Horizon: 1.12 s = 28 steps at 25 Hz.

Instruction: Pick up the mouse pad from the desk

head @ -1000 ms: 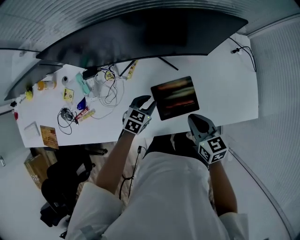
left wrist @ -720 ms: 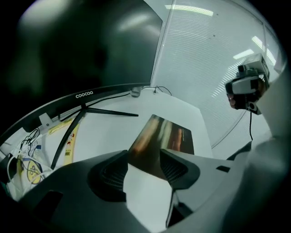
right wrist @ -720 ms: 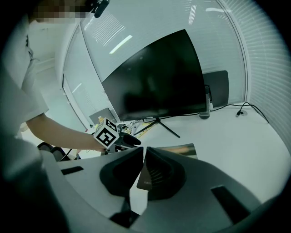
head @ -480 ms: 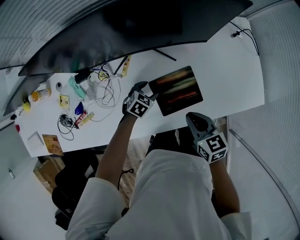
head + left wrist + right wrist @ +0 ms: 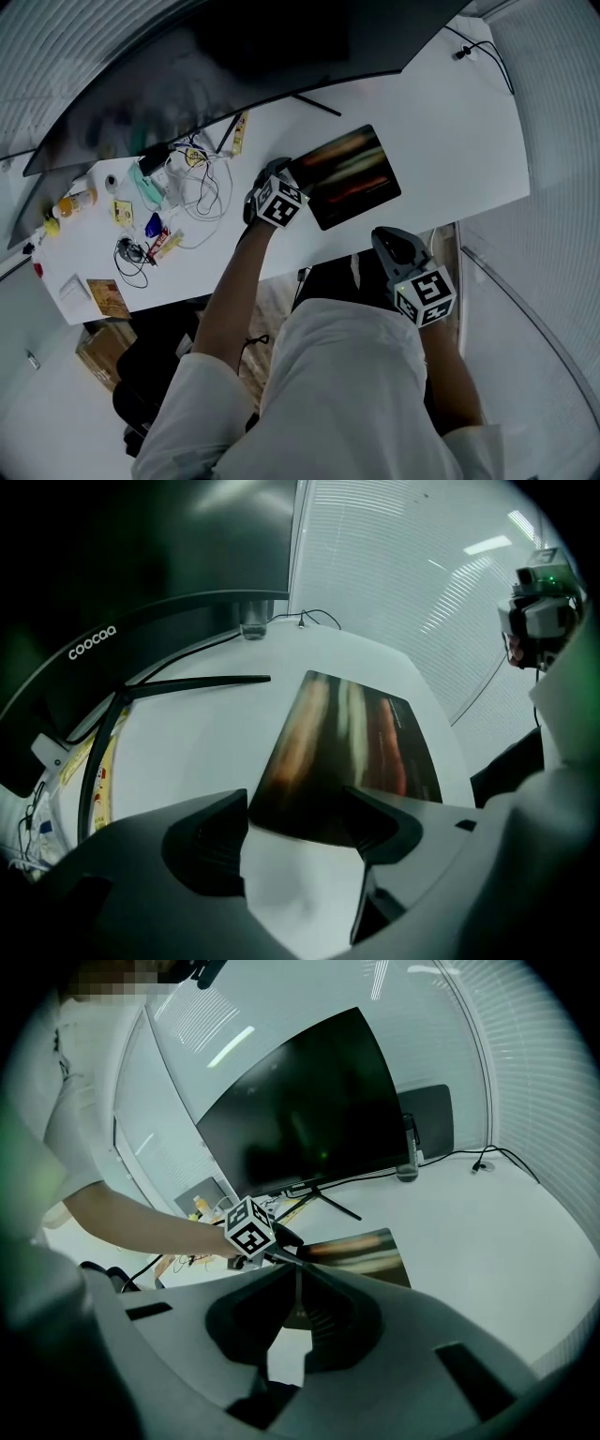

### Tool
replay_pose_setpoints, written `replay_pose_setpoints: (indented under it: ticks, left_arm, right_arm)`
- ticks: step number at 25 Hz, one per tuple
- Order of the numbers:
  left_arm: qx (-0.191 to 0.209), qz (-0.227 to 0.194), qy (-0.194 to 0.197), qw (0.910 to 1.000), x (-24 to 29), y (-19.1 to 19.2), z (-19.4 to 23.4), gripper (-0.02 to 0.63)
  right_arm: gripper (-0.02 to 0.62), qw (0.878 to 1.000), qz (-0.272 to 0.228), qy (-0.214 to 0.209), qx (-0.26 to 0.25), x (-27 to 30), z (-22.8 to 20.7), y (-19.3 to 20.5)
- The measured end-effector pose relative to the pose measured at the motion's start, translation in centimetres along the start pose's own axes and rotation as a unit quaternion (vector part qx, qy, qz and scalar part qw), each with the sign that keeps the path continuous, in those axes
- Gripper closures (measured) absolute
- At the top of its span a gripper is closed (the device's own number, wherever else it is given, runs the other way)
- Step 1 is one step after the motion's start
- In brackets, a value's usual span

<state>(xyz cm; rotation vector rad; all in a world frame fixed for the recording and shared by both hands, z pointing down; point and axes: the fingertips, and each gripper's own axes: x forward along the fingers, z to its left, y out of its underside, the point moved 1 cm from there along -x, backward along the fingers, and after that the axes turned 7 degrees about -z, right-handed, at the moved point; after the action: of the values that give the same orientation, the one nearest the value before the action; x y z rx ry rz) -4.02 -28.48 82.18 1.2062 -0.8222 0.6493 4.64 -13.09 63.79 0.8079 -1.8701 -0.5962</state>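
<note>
an office workstation: a white surface [image 5: 450,141] carrying a wide curved monitor [image 5: 281,47] and tangled cables [image 5: 202,183], with slatted blinds [image 5: 394,574] behind.

A white desk [image 5: 450,141] carries a curved monitor [image 5: 234,56] (dark screen); slatted blinds [image 5: 403,583] line the walls.

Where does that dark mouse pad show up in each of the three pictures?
Head view: pad right of centre, upper half.
Left gripper view: pad mid-picture, straight ahead.
Right gripper view: pad just below centre.
Shared landmark: the monitor, behind the pad in every view.
</note>
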Motion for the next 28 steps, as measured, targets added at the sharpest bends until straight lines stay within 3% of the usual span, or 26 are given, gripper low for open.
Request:
replay_pose_setpoints:
  ticks: [5,12,18,28]
  left_arm:
    - [-0.006,-0.003,-0.015,0.9999,-0.1,0.1,-0.1,0.296]
    - [-0.014,-0.02,-0.023,0.9994,-0.2,0.0,-1.9,0.462]
    - [-0.035,-0.043,-0.021,0.9982,-1.0,-0.5,-3.5,0.56]
    - [-0.071,-0.086,0.015,0.9936,-3.8,-2.5,-6.0,0.569]
  right_arm:
    - [0.554,1.0,-0.003,0.009,0.012,-0.2,-0.9,-0.1]
    - [0.554,1.0,-0.003,0.017,0.018,-0.2,-1.3,0.3]
    - [0.554,0.999,-0.011,0.025,0.019,-0.7,-1.9,0.0]
    - [0.554,0.999,-0.03,0.044,0.003,-2.2,-2.2,-0.5]
